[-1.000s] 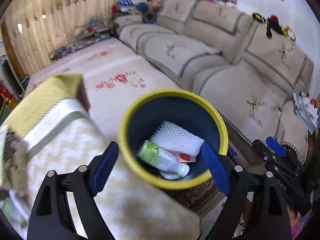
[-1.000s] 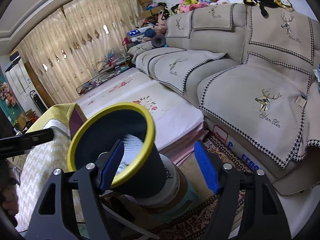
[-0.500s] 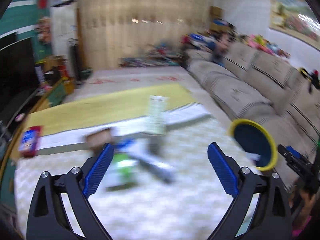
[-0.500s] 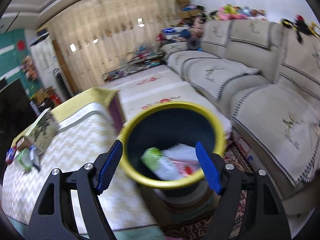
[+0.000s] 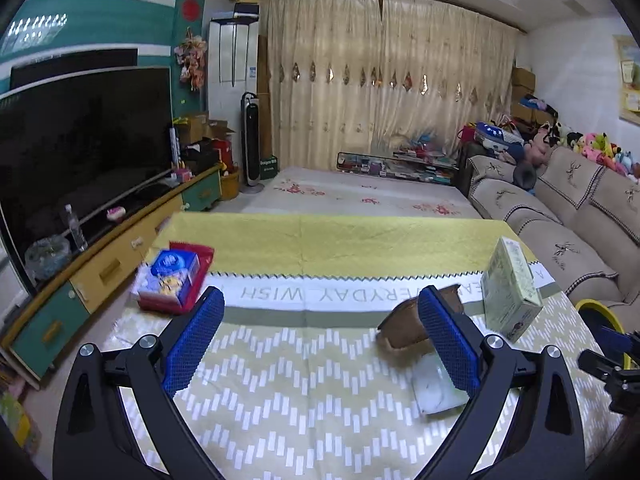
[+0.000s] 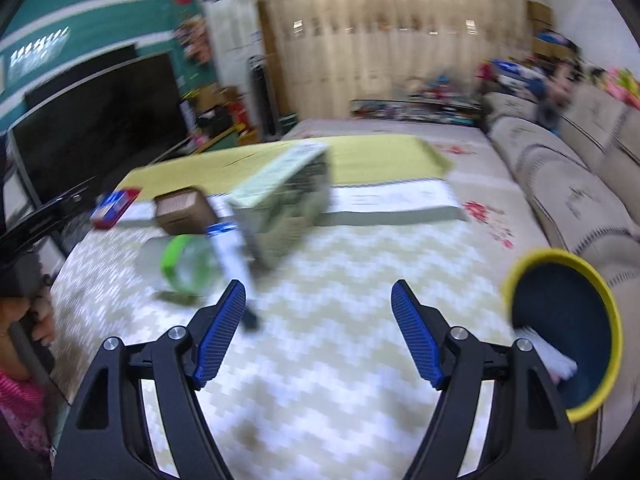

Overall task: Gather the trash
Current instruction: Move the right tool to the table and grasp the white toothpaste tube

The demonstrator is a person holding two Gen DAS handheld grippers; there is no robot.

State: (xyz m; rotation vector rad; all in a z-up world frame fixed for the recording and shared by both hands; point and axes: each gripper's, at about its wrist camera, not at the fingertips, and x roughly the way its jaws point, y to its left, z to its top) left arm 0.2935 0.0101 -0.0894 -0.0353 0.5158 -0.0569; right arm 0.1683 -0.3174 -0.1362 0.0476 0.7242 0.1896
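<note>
Over the cloth-covered surface (image 5: 280, 380), both the left hand-held gripper (image 5: 320, 336) and right hand-held gripper (image 6: 318, 328) hang spread and empty, the yellow-rimmed bin (image 6: 568, 332) at the right edge, a green box (image 5: 510, 292), brown carton (image 5: 408, 324) and clear wrapper (image 5: 434, 388) right of centre.

A living room. Cream curtains (image 5: 384, 80) glow with daylight across the far wall. The left wall is teal with white stripes; a large dark television (image 5: 80, 140) stands on a low yellow and teal cabinet (image 5: 120, 256). A tower fan (image 5: 252, 140) stands by the curtains. A beige sofa (image 5: 560, 208) runs along the right, with plush toys (image 5: 596, 148) on its back. A floral mat (image 5: 360, 196) covers the floor.
</note>
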